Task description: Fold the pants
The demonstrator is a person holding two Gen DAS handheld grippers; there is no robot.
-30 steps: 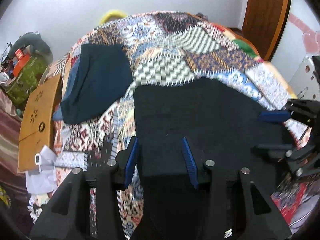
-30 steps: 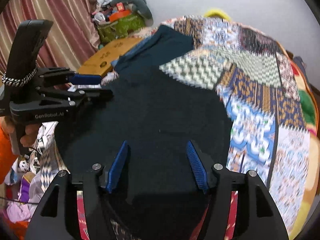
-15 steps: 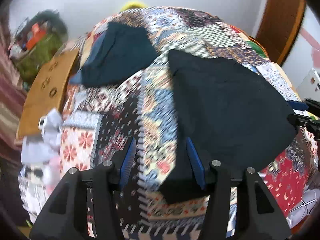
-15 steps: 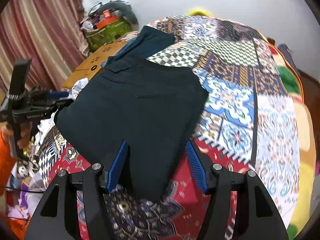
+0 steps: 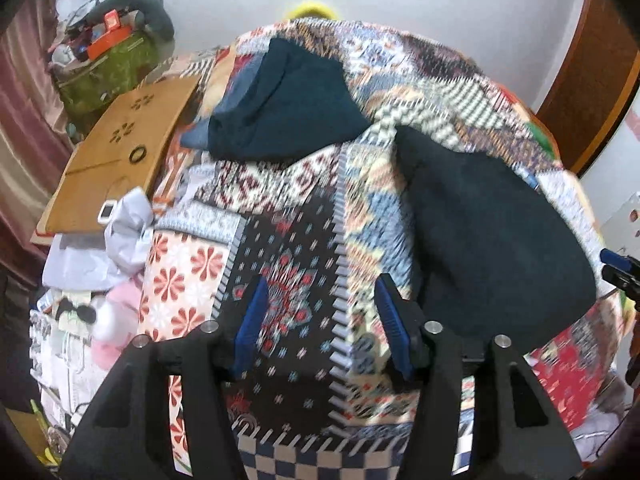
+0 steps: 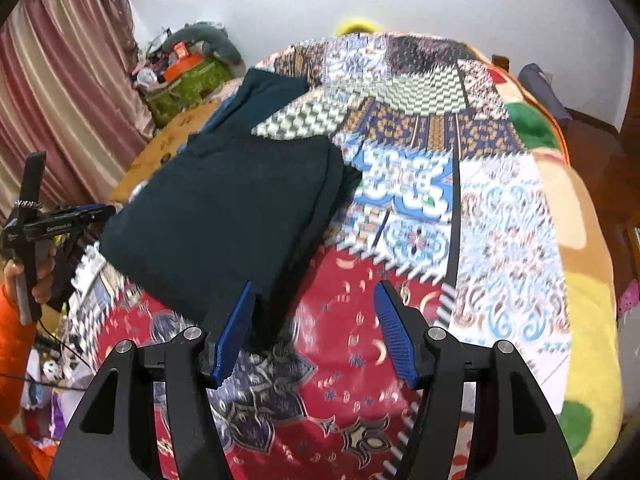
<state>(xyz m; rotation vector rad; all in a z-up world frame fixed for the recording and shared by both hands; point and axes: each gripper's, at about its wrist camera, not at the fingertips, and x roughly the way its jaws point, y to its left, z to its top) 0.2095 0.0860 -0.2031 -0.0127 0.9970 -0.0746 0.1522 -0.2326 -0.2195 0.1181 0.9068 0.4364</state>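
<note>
The dark navy pants (image 5: 492, 240) lie folded into a thick rectangle on the patchwork quilt (image 5: 288, 260). In the right wrist view the same pants (image 6: 224, 216) sit left of centre. My left gripper (image 5: 322, 320) hovers over bare quilt just left of the pants, its jaws opening with nothing between them. My right gripper (image 6: 316, 328) is open above the red patch, its left pad by the near corner of the pants. Each view catches the other tool: the right gripper (image 5: 608, 260) at the far right edge, the left gripper (image 6: 108, 212) in a hand (image 6: 40, 272).
A second dark teal garment (image 5: 288, 108) lies farther back on the bed. A wooden board (image 5: 120, 152), a green bag (image 5: 108, 68) and loose clutter crowd the bed's left side. A striped curtain (image 6: 60, 100) hangs there, and a wooden door (image 5: 592, 80) stands at the right.
Both grippers have drawn back off the pants and apart, left going left and right going right. The cloth that lay between the left jaws now rests free on the quilt.
</note>
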